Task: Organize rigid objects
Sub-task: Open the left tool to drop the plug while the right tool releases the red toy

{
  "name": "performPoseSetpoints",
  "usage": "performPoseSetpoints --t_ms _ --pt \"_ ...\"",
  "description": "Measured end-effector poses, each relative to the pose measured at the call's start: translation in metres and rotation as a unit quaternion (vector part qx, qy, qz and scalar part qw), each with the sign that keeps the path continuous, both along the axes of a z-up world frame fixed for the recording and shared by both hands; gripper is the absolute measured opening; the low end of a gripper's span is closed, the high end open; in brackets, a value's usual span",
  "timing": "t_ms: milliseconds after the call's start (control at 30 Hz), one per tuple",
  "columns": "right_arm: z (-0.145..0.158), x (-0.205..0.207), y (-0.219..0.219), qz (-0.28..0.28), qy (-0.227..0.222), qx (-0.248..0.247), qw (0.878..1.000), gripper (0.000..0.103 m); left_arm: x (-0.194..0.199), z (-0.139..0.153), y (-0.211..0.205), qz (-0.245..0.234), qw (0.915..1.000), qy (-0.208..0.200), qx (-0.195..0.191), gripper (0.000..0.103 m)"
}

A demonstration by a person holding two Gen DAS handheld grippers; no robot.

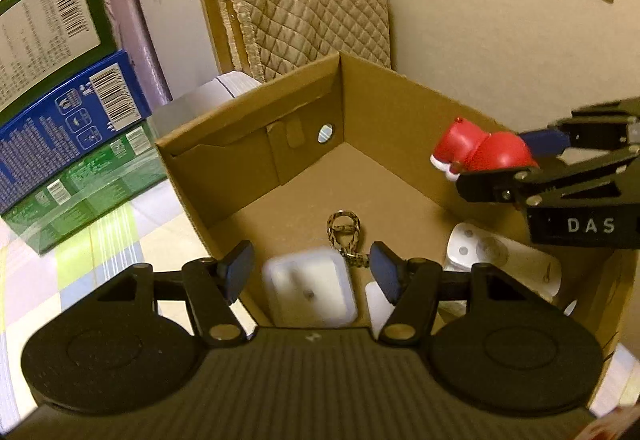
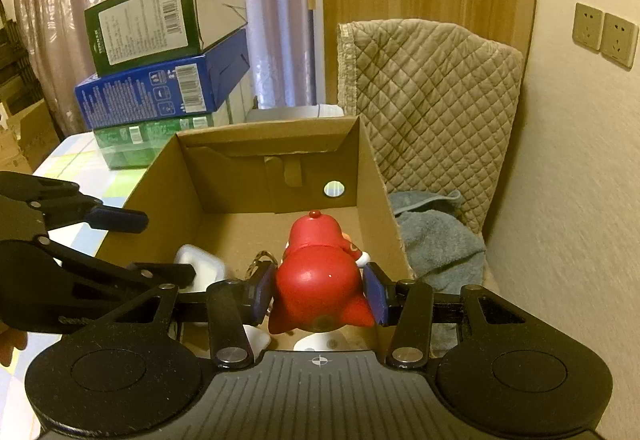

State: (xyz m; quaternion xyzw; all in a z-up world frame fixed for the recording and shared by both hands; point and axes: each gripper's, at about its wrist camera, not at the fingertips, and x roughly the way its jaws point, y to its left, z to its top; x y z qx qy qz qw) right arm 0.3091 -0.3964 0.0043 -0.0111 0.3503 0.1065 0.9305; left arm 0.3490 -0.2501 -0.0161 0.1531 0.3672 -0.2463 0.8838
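Observation:
An open cardboard box (image 1: 248,156) (image 2: 160,176) stands on the table. My right gripper (image 2: 320,292) is shut on a red toy figure (image 2: 320,280) and holds it above the box; the figure also shows in the left wrist view (image 1: 484,154). My left gripper (image 1: 312,272) is open and empty over the box's near edge. Under it a blurred white square object (image 1: 310,286) is in the box. A leopard-print strap (image 1: 344,236) and a white remote (image 1: 500,256) lie on the box floor.
Stacked green and blue cartons (image 2: 160,72) (image 1: 60,108) stand left of the box. A quilted cover (image 2: 432,96) and a grey towel (image 2: 436,236) are on the right by the wall. The tablecloth (image 1: 104,248) is checked.

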Motion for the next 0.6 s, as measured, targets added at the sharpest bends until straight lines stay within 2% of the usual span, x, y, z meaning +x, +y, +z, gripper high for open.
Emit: performPoseSetpoints --t_ms 267,600 --pt "0.004 0.0 0.003 -0.002 0.001 0.009 1.0 0.045 -0.006 0.014 0.007 0.015 0.9994 -0.001 -0.033 0.06" --pt "0.008 0.001 0.007 -0.003 0.001 0.012 1.0 0.045 -0.011 0.022 0.014 0.026 0.9988 -0.006 -0.042 0.06"
